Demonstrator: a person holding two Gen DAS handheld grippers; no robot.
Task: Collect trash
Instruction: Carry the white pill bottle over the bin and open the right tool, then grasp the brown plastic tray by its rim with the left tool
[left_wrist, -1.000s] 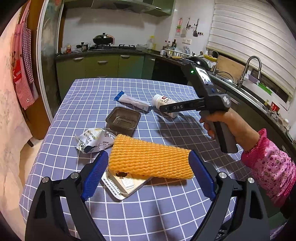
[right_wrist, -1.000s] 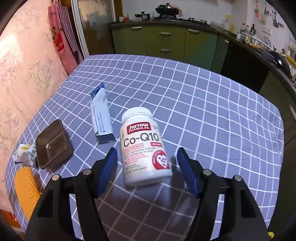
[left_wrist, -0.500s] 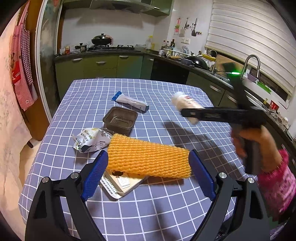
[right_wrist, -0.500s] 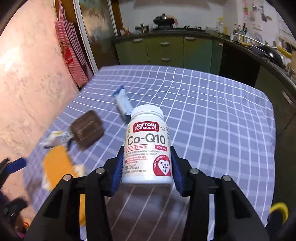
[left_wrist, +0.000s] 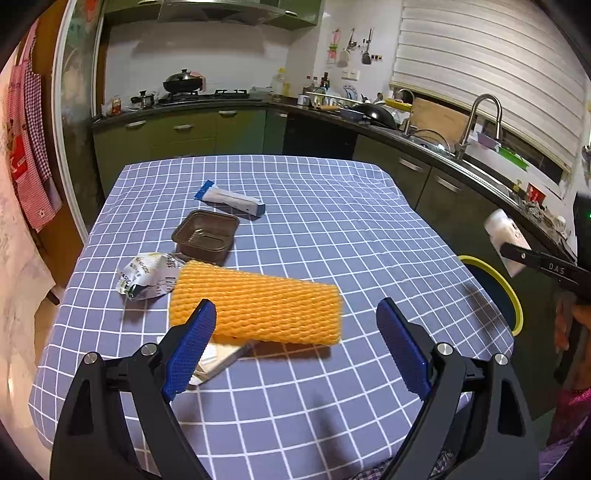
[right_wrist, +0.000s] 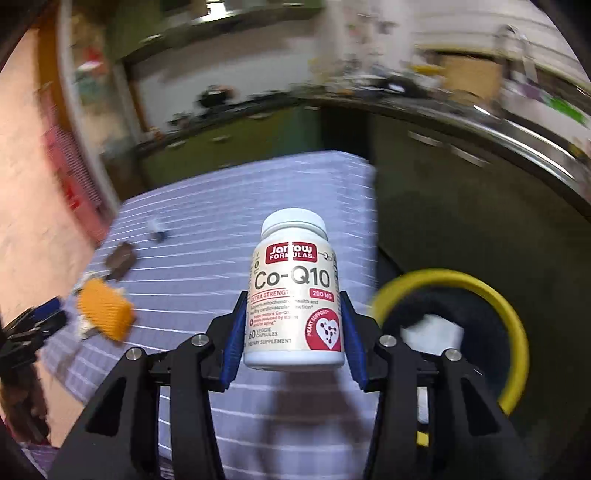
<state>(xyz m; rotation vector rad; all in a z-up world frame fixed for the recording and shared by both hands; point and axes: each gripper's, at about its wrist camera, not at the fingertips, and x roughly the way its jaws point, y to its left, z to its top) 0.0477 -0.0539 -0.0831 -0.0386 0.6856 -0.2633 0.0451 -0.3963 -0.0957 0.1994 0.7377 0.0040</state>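
My right gripper (right_wrist: 293, 339) is shut on a white Co-Q10 supplement bottle (right_wrist: 295, 295) and holds it in the air past the table's right edge, near a yellow-rimmed bin (right_wrist: 513, 306). From the left wrist view the same bottle (left_wrist: 506, 232) shows at the far right. My left gripper (left_wrist: 291, 347) stands open just over the table, its left pad against an orange foam net (left_wrist: 258, 302), which lies on a white card (left_wrist: 218, 360). Beyond are a crumpled wrapper (left_wrist: 147, 277), a brown plastic tray (left_wrist: 207, 234) and a white-and-blue tube (left_wrist: 231, 199).
The blue checked tablecloth (left_wrist: 332, 229) covers the table. White paper (right_wrist: 432, 332) lies inside the bin, which stands on the floor at the table's right side (left_wrist: 495, 291). Green cabinets, a hob and a sink line the back and right walls.
The right gripper closed on the bottle, lifted it off the table and swung it right toward the bin. The left gripper edged right, so its left pad now overlaps the net.
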